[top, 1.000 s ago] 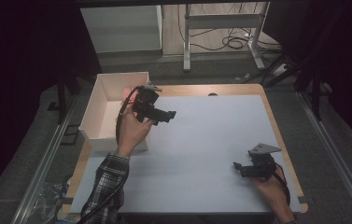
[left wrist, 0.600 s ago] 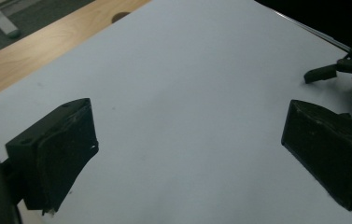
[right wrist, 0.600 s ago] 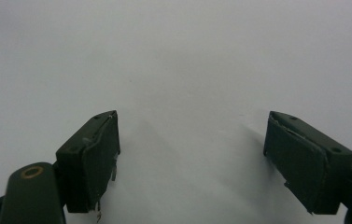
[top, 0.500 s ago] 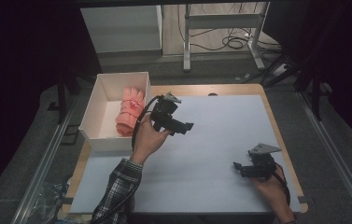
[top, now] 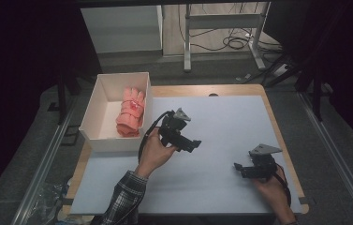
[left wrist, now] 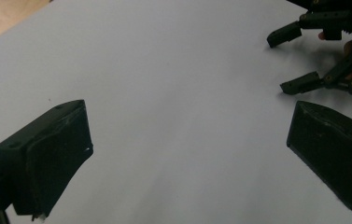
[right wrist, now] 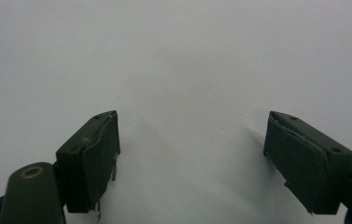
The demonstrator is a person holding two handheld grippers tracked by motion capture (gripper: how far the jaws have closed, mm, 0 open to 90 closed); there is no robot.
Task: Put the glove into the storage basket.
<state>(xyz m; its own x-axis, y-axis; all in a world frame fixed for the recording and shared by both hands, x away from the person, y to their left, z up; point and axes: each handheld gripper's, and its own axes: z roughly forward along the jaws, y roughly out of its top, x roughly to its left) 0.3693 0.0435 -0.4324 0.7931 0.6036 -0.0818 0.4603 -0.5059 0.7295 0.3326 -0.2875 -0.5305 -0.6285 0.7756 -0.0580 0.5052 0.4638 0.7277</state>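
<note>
white box point(top: 100, 101) holds what looks like pink gloves point(top: 131, 112); both tongs point(top: 194, 145) point(top: 239, 168) gape wide, empty.

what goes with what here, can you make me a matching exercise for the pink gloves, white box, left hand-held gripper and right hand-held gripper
Things:
1. pink gloves
2. white box
3. left hand-held gripper
4. right hand-held gripper

Descriptions:
A. open, near the table's right edge
B. on the table's left edge
C. open, above the middle of the table
D. lying inside the box

Pairs: 1-D, 2-B, 3-C, 4-A
</note>
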